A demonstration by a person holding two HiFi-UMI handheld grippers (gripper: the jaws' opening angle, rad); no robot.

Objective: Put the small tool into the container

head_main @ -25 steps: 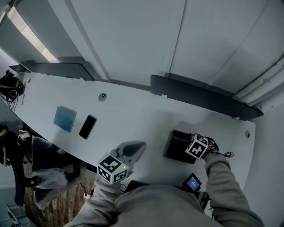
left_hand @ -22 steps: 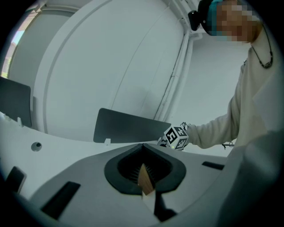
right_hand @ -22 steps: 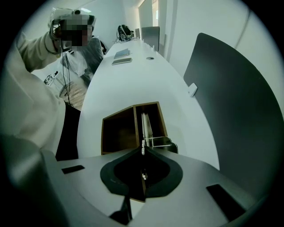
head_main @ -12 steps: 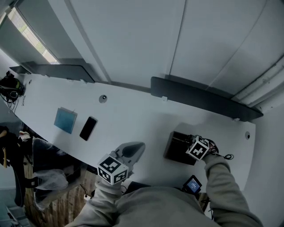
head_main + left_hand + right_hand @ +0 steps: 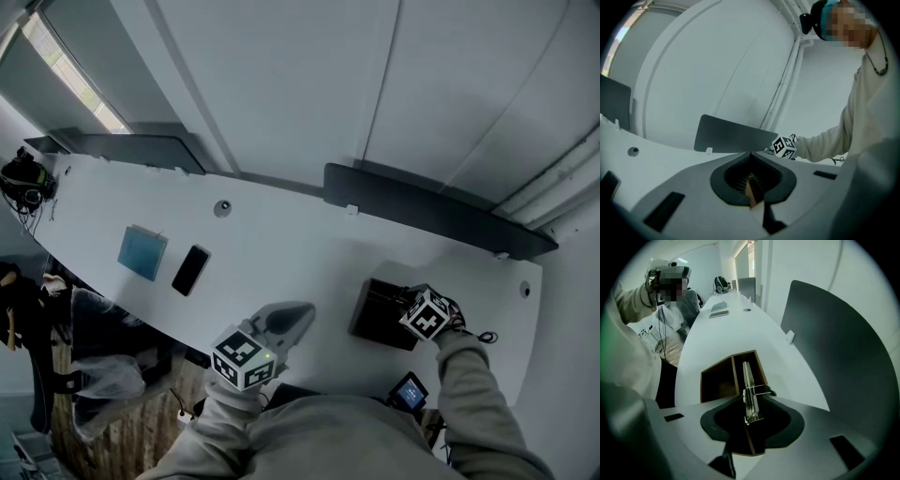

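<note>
A dark wooden container [image 5: 378, 317] with two compartments [image 5: 717, 380] stands on the white table [image 5: 281, 248] at the right. My right gripper [image 5: 411, 307] hangs over its near edge. A small metal tool [image 5: 751, 397] with a spring stands between the jaws, its long tip reaching down into the right compartment. The right gripper's [image 5: 749, 423] jaws are opening, but the pads still press on the tool's base. My left gripper [image 5: 302, 313] rests low over the table left of the container, shut and holding nothing [image 5: 751, 188].
A black phone [image 5: 190, 270] and a teal pad [image 5: 142, 252] lie at the table's left. Dark divider panels [image 5: 427, 214] [image 5: 136, 147] stand along the back edge. A small screen device [image 5: 409, 390] sits at the near edge, by my right sleeve [image 5: 469, 384].
Both grippers keep their places; the right one stays over the container with the tool. Only the head view has shifted slightly.
</note>
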